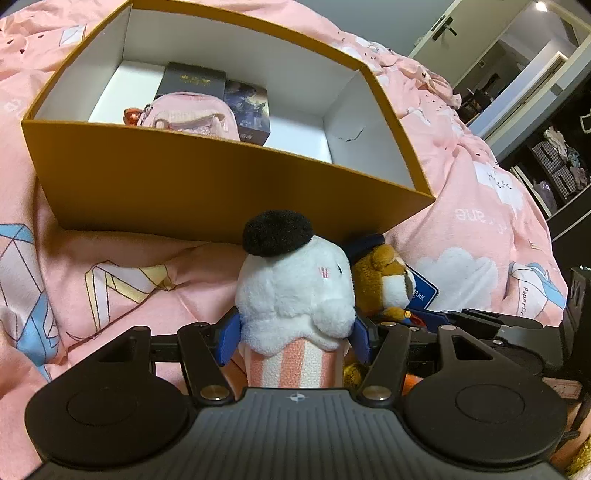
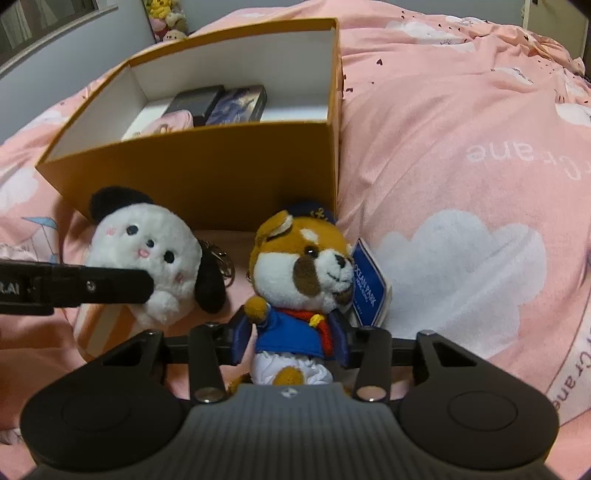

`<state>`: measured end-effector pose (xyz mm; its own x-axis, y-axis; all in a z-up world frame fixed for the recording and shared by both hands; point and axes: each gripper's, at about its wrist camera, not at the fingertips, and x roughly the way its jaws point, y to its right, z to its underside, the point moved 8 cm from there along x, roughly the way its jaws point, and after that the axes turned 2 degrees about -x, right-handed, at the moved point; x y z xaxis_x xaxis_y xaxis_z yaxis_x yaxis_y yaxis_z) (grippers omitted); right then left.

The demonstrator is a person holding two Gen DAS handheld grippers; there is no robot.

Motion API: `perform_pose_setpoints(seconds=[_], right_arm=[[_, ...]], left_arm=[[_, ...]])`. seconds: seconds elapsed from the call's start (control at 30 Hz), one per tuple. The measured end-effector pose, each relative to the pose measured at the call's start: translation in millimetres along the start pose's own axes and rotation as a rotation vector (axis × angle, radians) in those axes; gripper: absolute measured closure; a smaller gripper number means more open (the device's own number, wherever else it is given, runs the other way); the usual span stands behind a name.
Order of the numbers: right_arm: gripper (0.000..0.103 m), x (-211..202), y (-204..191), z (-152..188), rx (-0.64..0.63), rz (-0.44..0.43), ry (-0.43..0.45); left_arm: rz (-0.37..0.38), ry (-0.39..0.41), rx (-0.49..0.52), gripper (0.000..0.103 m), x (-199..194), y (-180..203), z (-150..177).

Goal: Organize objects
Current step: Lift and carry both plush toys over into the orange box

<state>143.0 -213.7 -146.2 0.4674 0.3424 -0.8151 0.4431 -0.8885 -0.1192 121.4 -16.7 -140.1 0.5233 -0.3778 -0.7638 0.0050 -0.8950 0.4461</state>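
Note:
A white plush dog (image 1: 295, 291) with black ears and a pink-striped body sits on the pink bedspread just in front of an open orange box (image 1: 221, 184). My left gripper (image 1: 295, 338) is shut on the plush's body. A brown plush dog (image 2: 299, 273) in a blue sailor suit with a blue tag sits beside it; my right gripper (image 2: 291, 339) is shut on its body. The white plush also shows in the right wrist view (image 2: 147, 258), with my left gripper's finger across it. The box (image 2: 207, 170) holds a pink pouch (image 1: 188, 114) and two dark boxes (image 1: 221, 92).
The pink bedspread (image 2: 461, 166) with cloud prints spreads all around. A doorway and dark shelves with baskets (image 1: 554, 162) lie beyond the bed on the right. Plush toys (image 2: 166, 18) stand on a ledge behind the box.

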Motion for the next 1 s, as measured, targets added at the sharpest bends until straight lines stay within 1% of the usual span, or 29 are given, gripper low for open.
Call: perform_pose_setpoints(seconds=[0.13, 0.27, 0.43, 0.6, 0.73, 0.83, 0.9, 1.0], right_arm=[[0.064, -13.0, -0.3, -3.8, 0.014, -0.026, 0.02], [0.065, -33.8, 0.5, -10.9, 0.031, -0.053, 0.061], [0.065, -63.0, 2.9, -23.6, 0.091, -0.133, 0.102], [0.065, -95.4, -0.8, -43.3, 0.118, -0.221, 0.153], [0.065, -116.9, -8.2, -71.8, 0.119, -0.282, 0.217], [0.065, -125.3, -14.3, -97.0, 0.109, -0.318, 0.254], [0.065, -128.7, -15.7, -112.4, 0.1, -0.325, 0.279], [0.065, -123.4, -14.6, -137.4, 0.094, -0.303, 0.305]], left_arm=[[0.013, 0.021, 0.024, 0.035, -9.1, 5.0, -2.2], [0.03, 0.039, 0.017, 0.035, -21.0, 7.1, -6.5], [0.075, 0.074, 0.003, 0.035, -42.1, 13.9, -15.5], [0.114, 0.108, -0.001, 0.035, -62.8, 23.7, -33.2], [0.129, 0.145, 0.007, 0.035, -77.7, 32.3, -58.2], [0.132, 0.18, 0.017, 0.035, -86.3, 39.9, -83.7], [0.124, 0.204, 0.027, 0.035, -90.0, 45.0, -101.4], [0.089, 0.233, 0.042, 0.035, -85.9, 49.6, -126.3]])
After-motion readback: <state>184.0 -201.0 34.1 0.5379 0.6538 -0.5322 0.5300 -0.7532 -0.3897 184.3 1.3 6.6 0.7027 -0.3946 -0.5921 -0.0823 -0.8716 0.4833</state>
